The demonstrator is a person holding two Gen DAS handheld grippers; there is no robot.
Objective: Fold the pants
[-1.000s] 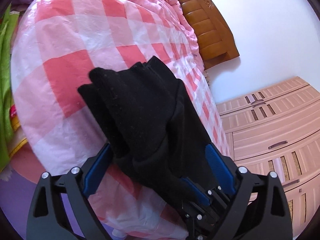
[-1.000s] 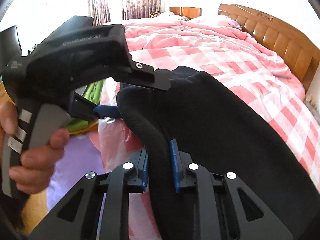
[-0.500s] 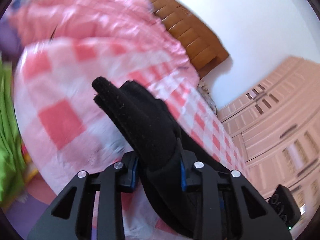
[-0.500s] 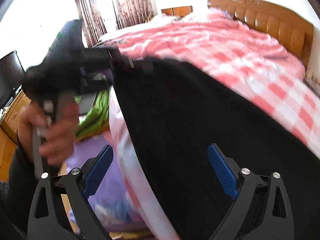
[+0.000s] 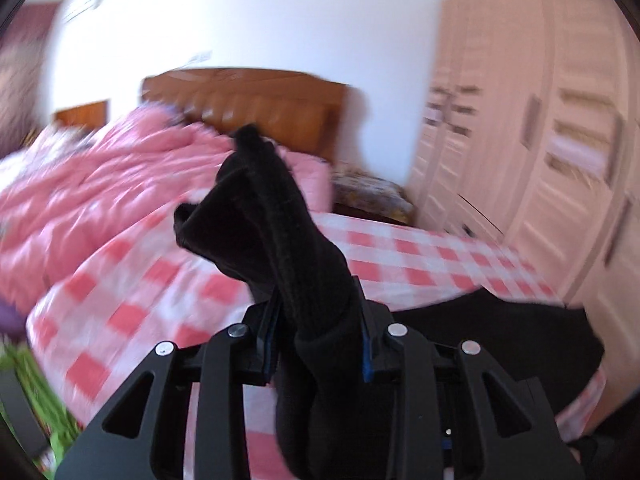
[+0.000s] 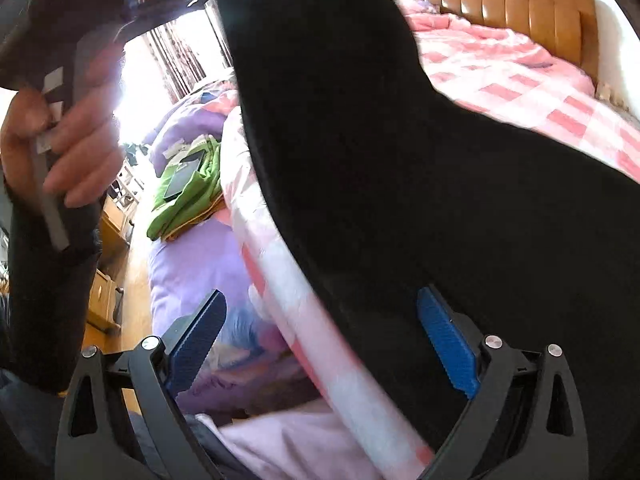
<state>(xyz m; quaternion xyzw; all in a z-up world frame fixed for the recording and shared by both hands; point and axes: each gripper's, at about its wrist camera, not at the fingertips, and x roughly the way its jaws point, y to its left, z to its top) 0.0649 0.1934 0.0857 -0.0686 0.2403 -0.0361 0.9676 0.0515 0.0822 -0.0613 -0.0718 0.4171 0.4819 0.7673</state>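
The black pants [image 5: 280,232] are bunched between the blue pads of my left gripper [image 5: 318,344], which is shut on them and holds that end up above the pink checked bed [image 5: 400,256]. More black cloth [image 5: 500,328] trails down to the right onto the bed. In the right wrist view the pants [image 6: 400,152] hang in a wide black sheet from the upper left down onto the bed. My right gripper [image 6: 324,340] stands wide open over the bed's edge, its pads pressing on nothing. A hand [image 6: 68,136] grips the left gripper's handle at the upper left.
A wooden headboard [image 5: 248,100] and a white wall stand behind the bed; a pale wardrobe [image 5: 540,140] fills the right. Beside the bed lie a green cloth [image 6: 188,188] with a dark flat device, a purple quilt [image 6: 192,264] and a wooden nightstand [image 6: 108,296].
My left gripper shut on the pants, rolled and rose with them toward the headboard. My right gripper let go of the pants, opened wide and slid sideways.
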